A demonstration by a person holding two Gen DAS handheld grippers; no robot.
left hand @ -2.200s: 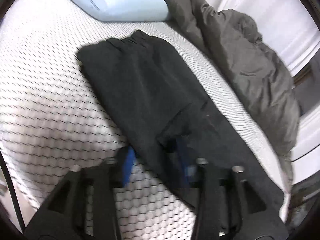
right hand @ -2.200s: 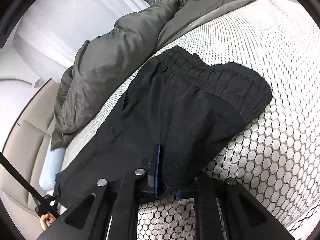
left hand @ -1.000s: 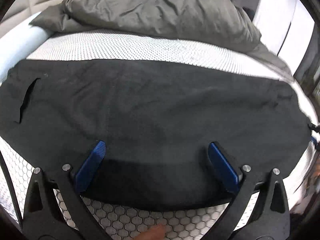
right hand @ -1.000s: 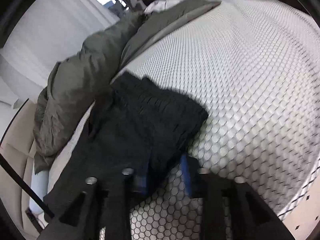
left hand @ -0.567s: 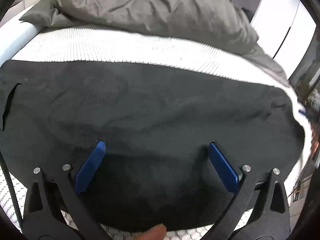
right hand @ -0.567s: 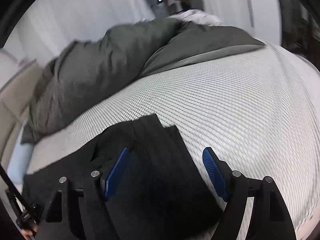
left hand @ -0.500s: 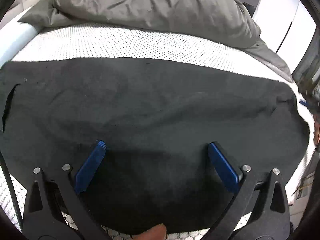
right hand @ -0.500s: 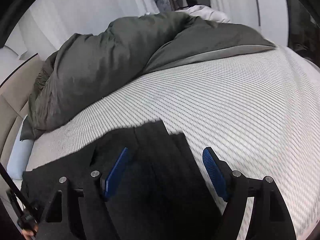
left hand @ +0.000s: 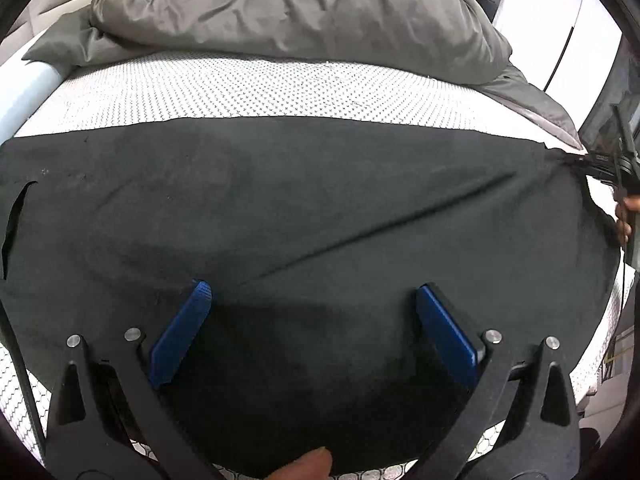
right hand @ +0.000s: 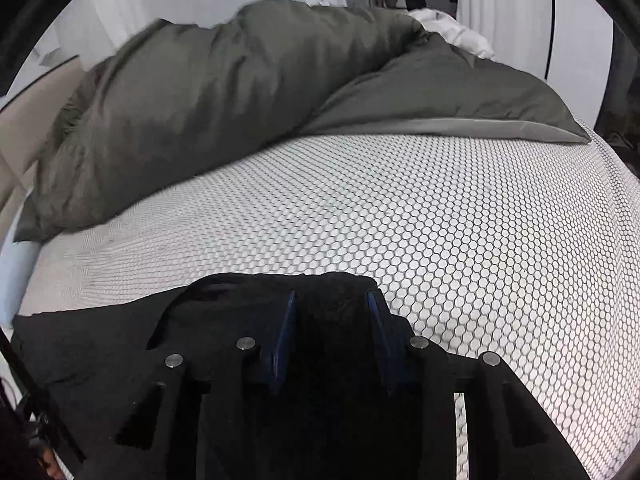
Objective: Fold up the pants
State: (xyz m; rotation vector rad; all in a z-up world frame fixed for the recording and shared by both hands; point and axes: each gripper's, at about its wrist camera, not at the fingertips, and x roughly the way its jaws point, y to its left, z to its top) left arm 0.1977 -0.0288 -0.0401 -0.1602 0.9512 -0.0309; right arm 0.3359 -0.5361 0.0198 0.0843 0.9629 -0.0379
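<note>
The black pants (left hand: 304, 216) lie spread flat across the white honeycomb mattress (left hand: 280, 84). My left gripper (left hand: 312, 296) is open, its blue pads wide apart just above the pants' near edge. In the right wrist view my right gripper (right hand: 332, 300) has its blue pads partly closed around a bunched end of the pants (right hand: 224, 320), with black fabric between them. The right gripper also shows in the left wrist view (left hand: 612, 168) at the pants' far right corner, where a crease runs toward it.
A rumpled grey duvet (left hand: 288, 12) is piled along the far side of the bed, also in the right wrist view (right hand: 224, 92). A pale blue pillow (left hand: 24, 92) lies at the left. The mattress edge drops off at the right (left hand: 600, 336).
My right gripper's pads have narrowed from wide open onto the pants' end. A diagonal crease has appeared across the pants. My left gripper stays open over the near edge.
</note>
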